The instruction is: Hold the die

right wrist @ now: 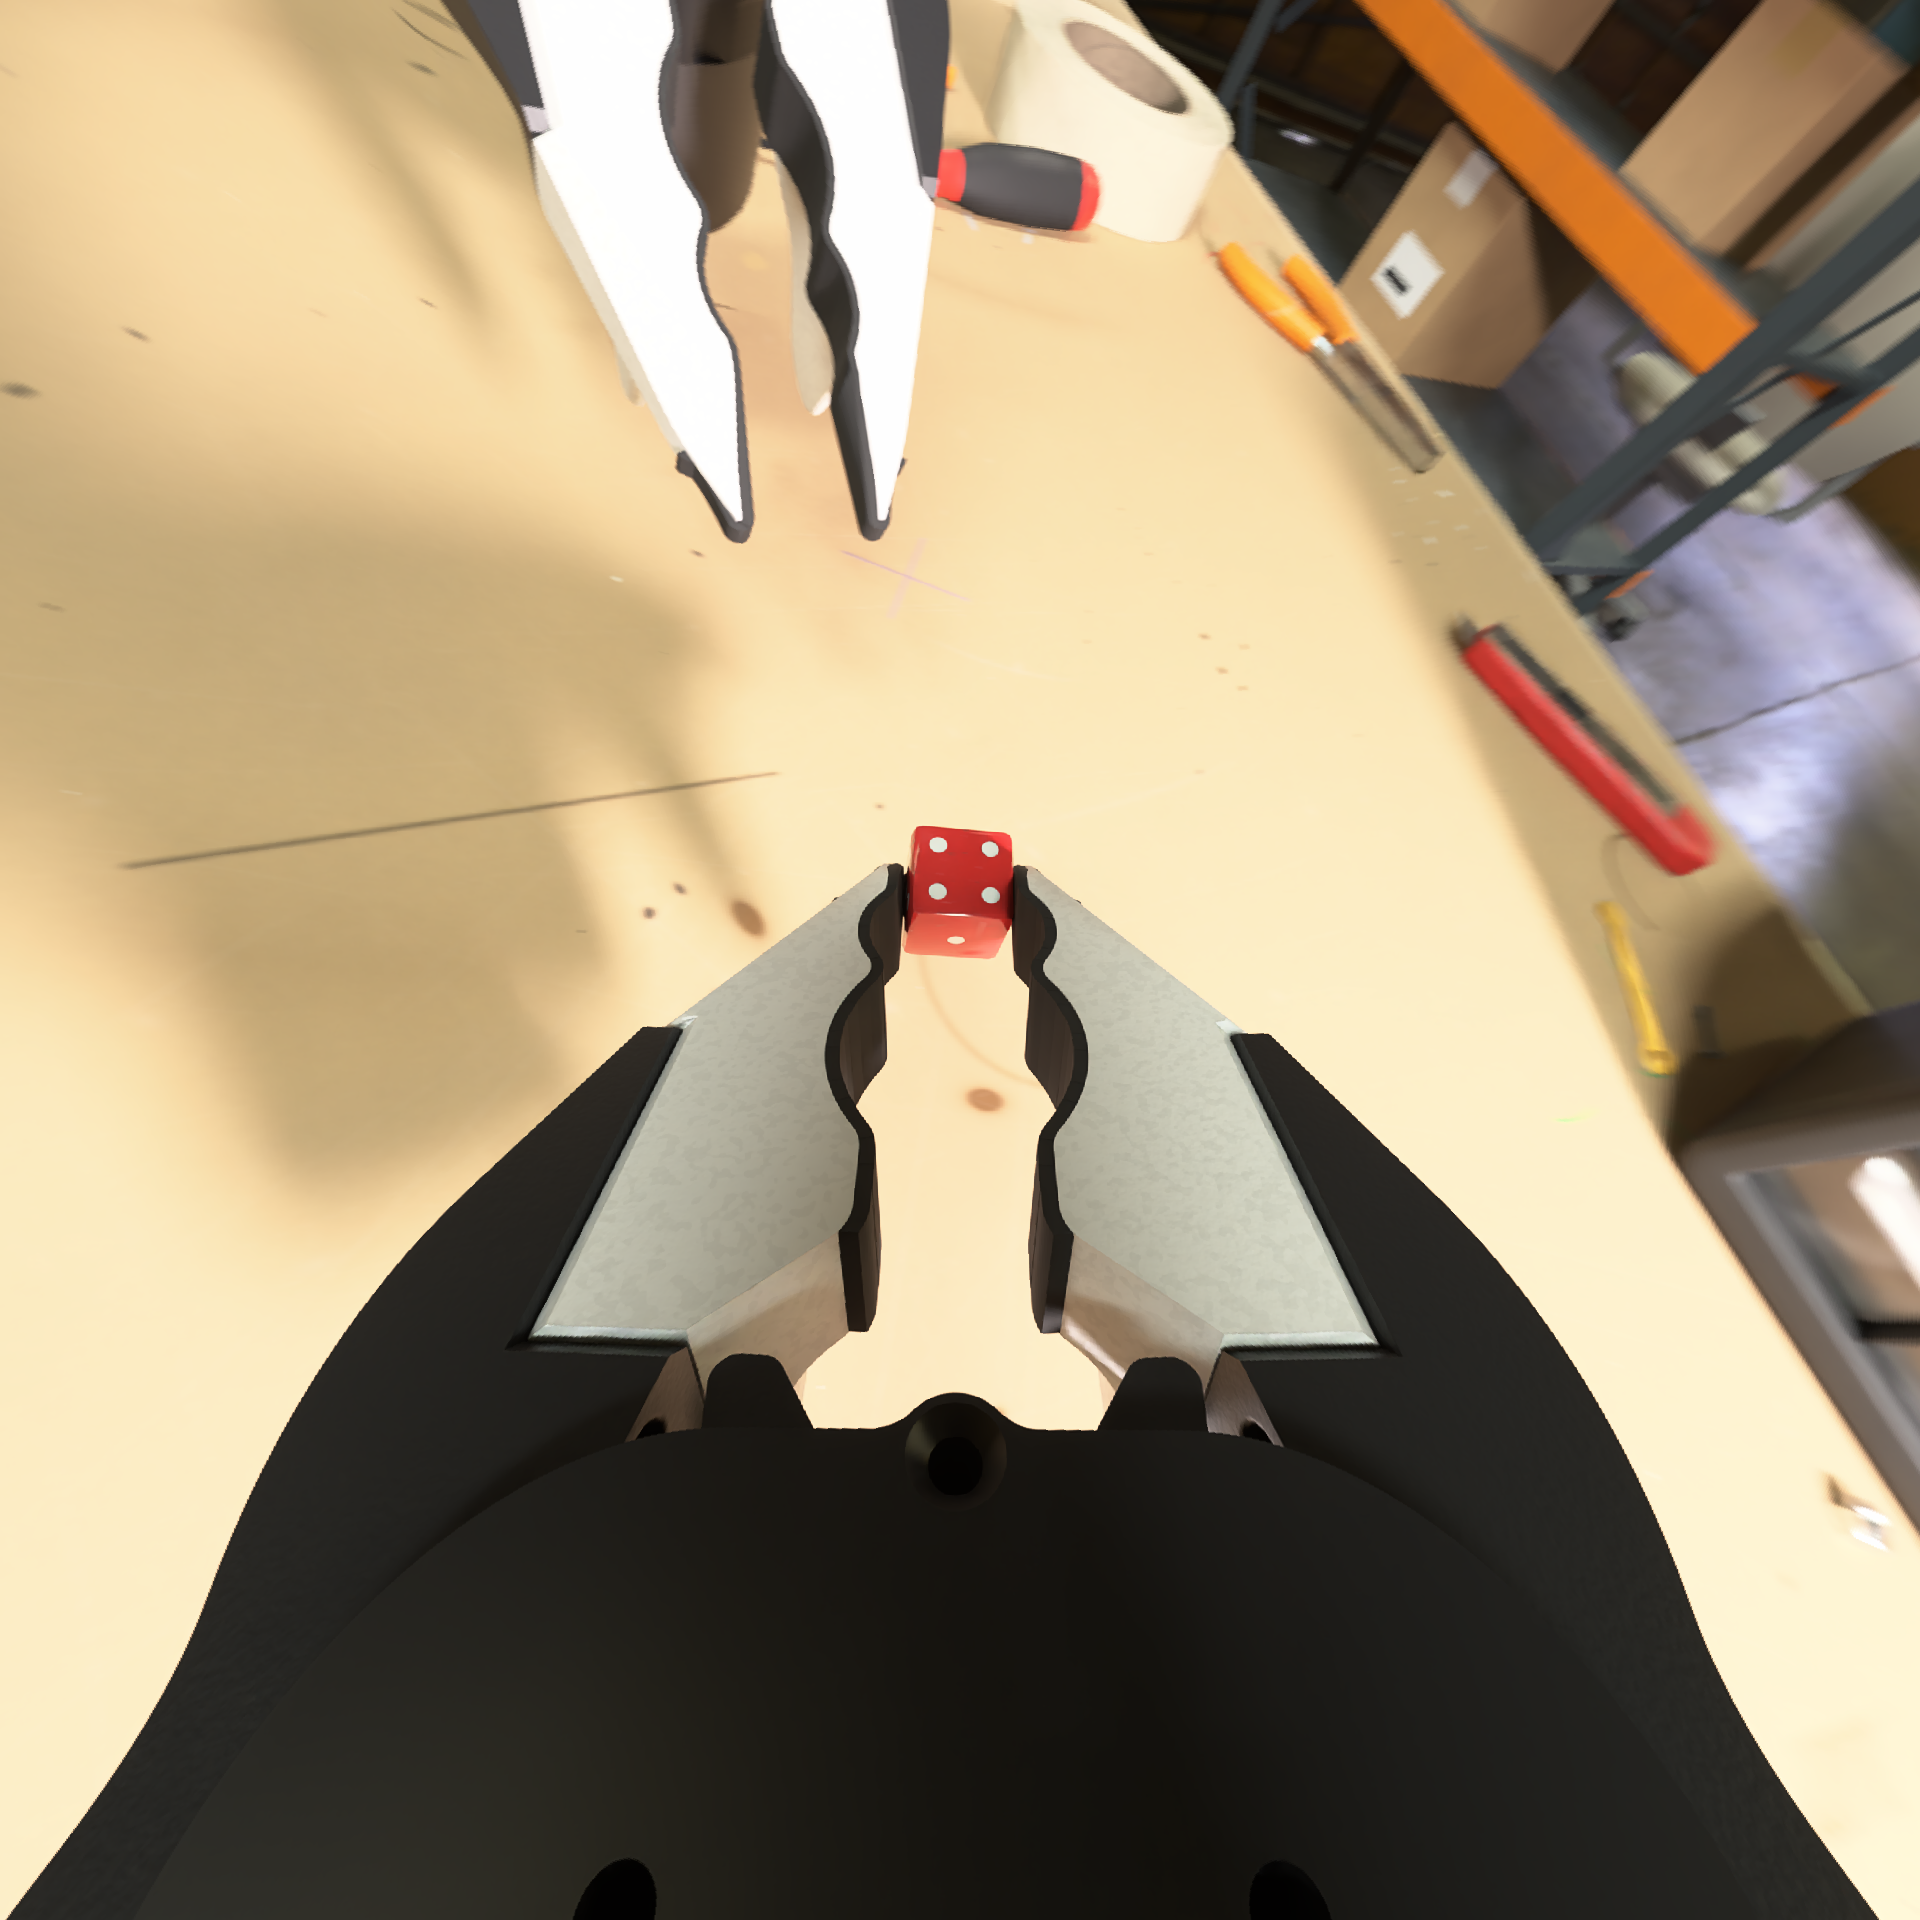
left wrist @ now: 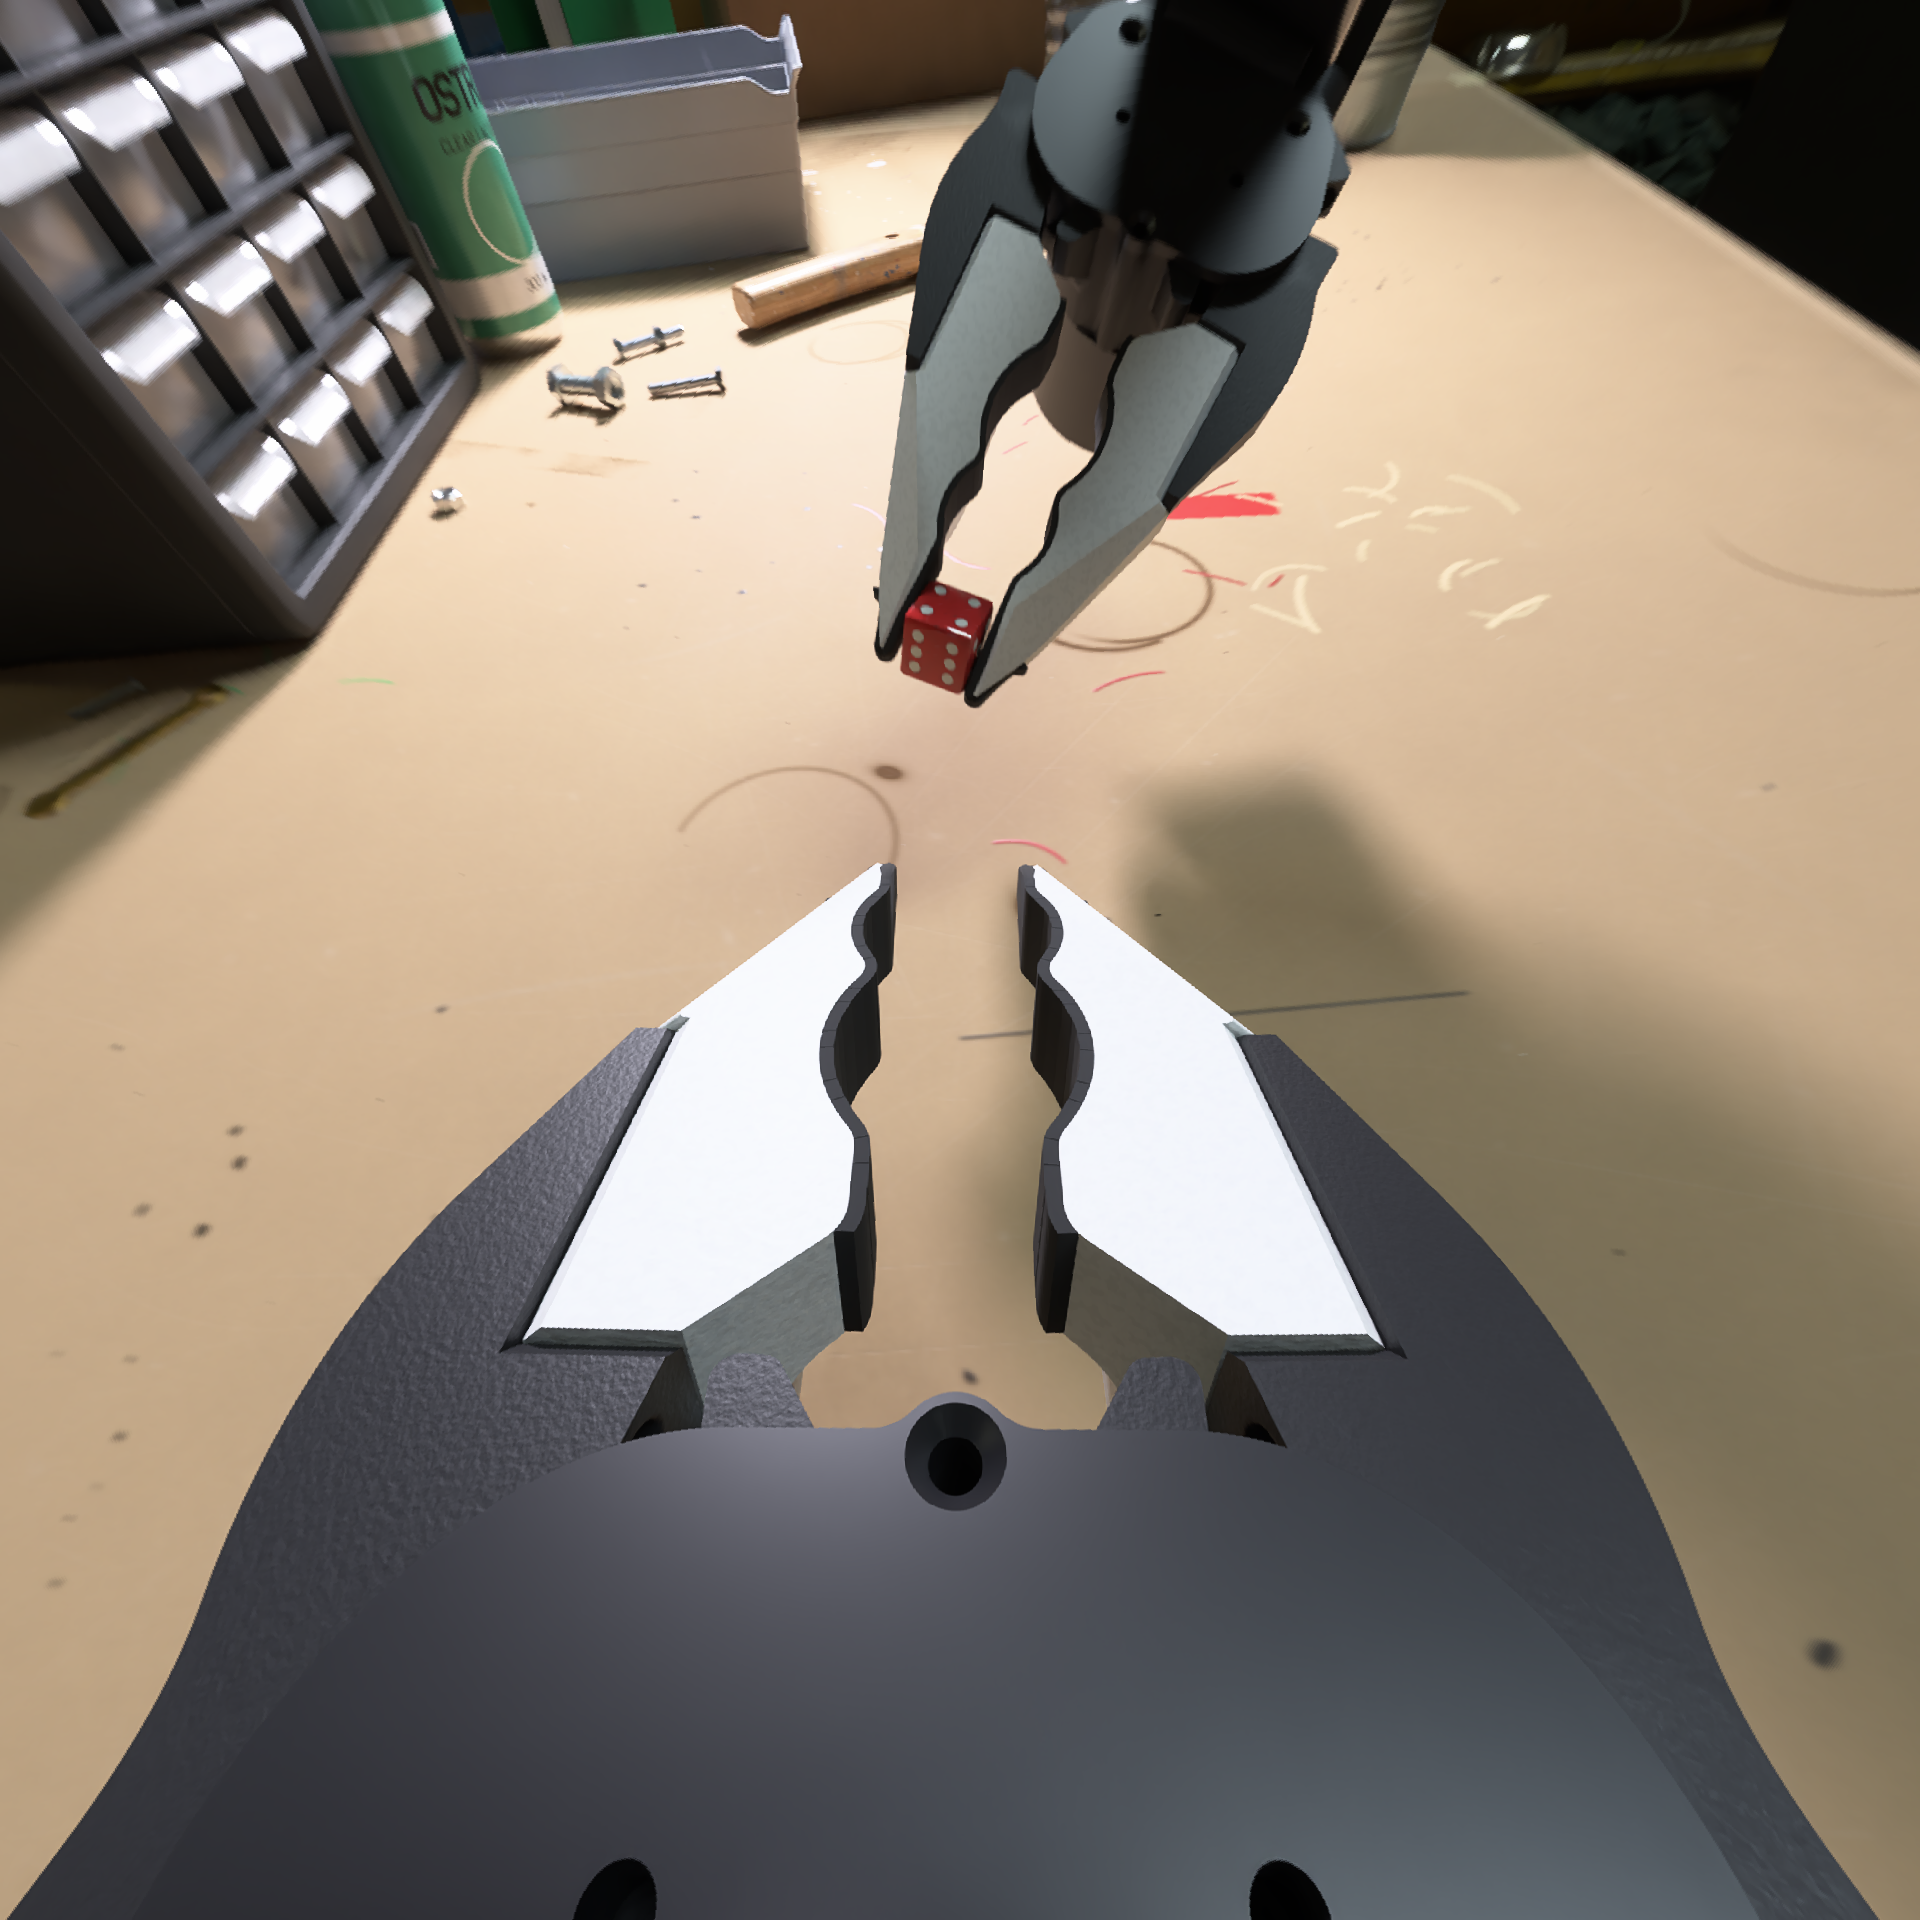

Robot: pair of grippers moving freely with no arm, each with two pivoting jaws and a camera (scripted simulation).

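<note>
Pinching the die [right wrist: 957, 890] at my right gripper [right wrist: 956, 896] tips, I see my spread, empty left gripper [left wrist: 956, 883] facing it at twelve o'clock.

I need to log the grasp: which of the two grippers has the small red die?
The right gripper: its fingertips pinch the small red die above the tan workbench. The left gripper is open, holding nothing.

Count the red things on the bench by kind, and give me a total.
Die: 1, gripped at the tips of the right gripper
Utility knife: 1
Red-ended grip: 1
Paint smear: 1
Total: 4
</note>
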